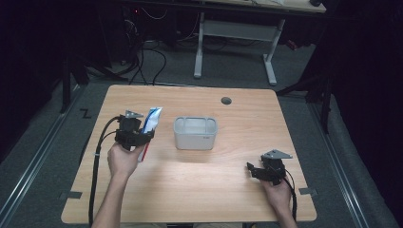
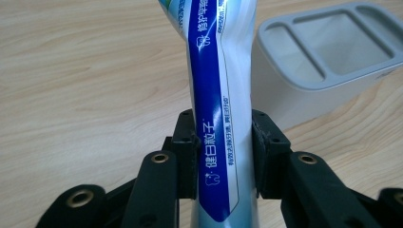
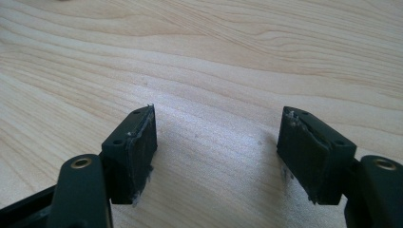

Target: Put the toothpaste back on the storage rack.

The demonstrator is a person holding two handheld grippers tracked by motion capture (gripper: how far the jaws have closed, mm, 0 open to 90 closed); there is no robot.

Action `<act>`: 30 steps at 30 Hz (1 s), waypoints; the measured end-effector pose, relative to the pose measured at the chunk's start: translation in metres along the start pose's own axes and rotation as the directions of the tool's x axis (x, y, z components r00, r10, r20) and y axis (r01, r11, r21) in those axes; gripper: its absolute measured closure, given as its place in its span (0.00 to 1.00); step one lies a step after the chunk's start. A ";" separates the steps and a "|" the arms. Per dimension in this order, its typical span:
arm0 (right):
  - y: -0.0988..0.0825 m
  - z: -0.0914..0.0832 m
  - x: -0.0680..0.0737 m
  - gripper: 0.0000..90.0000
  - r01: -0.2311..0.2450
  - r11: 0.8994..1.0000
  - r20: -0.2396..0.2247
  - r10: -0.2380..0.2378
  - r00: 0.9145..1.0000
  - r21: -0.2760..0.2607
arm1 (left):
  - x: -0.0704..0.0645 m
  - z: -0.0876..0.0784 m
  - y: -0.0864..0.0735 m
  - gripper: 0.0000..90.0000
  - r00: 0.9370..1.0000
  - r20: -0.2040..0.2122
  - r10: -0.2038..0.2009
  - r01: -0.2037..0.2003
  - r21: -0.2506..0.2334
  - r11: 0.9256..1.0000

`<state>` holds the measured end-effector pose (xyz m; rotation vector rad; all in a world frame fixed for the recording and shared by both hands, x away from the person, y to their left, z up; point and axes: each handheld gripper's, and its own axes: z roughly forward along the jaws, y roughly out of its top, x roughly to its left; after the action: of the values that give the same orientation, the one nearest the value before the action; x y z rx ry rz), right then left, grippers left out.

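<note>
A blue and white toothpaste tube [image 1: 150,123] is held up off the table, its flat end pointing away from me. My left gripper [image 1: 134,134] is shut on it; in the left gripper view both pads [image 2: 263,142] press the tube [image 2: 216,109] near its lower part. A light grey holder [image 1: 195,132] with several top slots stands mid-table, just right of the tube, and appears at the upper right in the left gripper view [image 2: 328,61]. My right gripper [image 1: 266,169] rests near the table's front right, and its jaws stand open over bare wood [image 3: 216,147].
The wooden table [image 1: 190,190] has a round cable hole [image 1: 226,100] at the back. A cable [image 1: 97,161] trails from the left gripper along the left edge. Beyond the table stand a white desk frame [image 1: 237,33] and cables on the floor.
</note>
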<state>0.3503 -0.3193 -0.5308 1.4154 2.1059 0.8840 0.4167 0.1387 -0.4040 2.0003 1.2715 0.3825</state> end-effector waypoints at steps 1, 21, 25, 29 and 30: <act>0.000 0.000 0.000 0.33 0.000 1.000 0.000 0.000 1.000 0.000 | 0.000 0.000 0.000 0.75 1.000 0.000 0.000 0.000 0.000 1.000; 0.001 0.000 0.001 0.33 0.007 1.000 -0.007 -0.007 1.000 0.001 | -0.026 0.014 0.021 0.75 0.996 0.082 0.041 -0.037 -0.055 0.998; 0.001 0.000 0.001 0.33 0.008 1.000 -0.007 -0.008 1.000 0.002 | -0.031 0.021 0.029 0.75 0.992 0.110 0.054 -0.048 -0.051 0.998; 0.001 0.000 0.001 0.33 0.009 1.000 -0.007 -0.009 1.000 0.001 | -0.038 0.027 0.037 0.75 0.991 0.115 0.072 -0.068 -0.040 0.997; 0.001 0.000 0.001 0.33 0.009 1.000 -0.007 -0.009 1.000 0.001 | -0.038 0.027 0.037 0.75 0.991 0.115 0.072 -0.068 -0.040 0.997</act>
<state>0.3508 -0.3186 -0.5307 1.4045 2.1164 0.8853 0.4396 0.0853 -0.3919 2.0106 1.1179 0.3153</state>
